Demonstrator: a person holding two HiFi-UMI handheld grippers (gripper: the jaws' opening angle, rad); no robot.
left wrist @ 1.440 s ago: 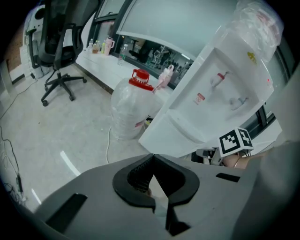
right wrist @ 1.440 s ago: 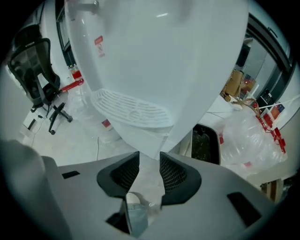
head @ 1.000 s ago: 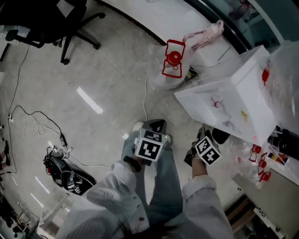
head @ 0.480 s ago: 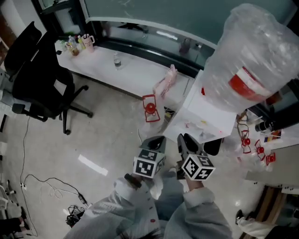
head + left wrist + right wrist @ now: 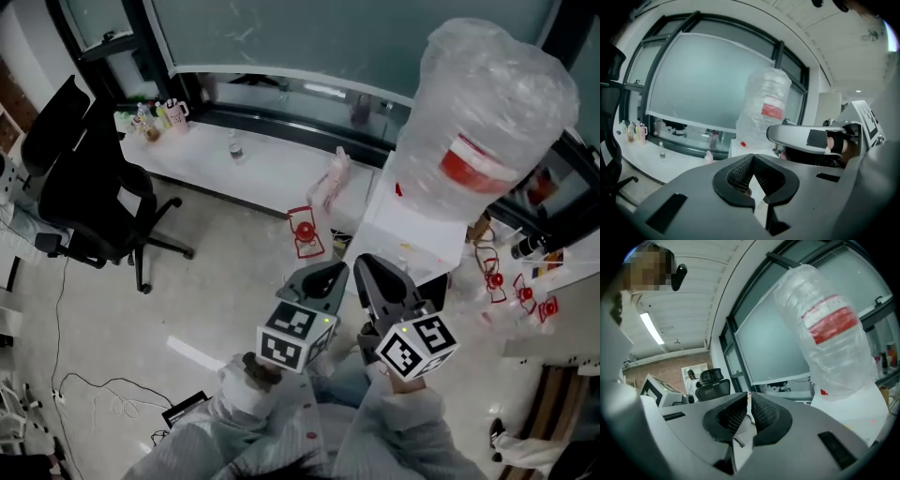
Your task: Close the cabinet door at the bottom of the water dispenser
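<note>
Tall white box-shaped water dispenser point(image 5: 412, 230), upright.
I read left gripper point(image 5: 326, 277) pressed together, right gripper point(image 5: 373, 272) just closing, both empty (pale floor point(image 5: 225, 272): head view only).

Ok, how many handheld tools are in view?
2: the left tool at lower centre; the right tool beside it, its jaws have just been closing, nothing between them.

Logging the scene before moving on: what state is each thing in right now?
Grey left gripper: shut, empty.
Grey right gripper: jaws just closing, almost together, empty.
Clear plastic-wrapped water bottle: seated on white water dispenser.
Black office chair: unoccupied.
Dispenser's cabinet door: not in view.
</note>
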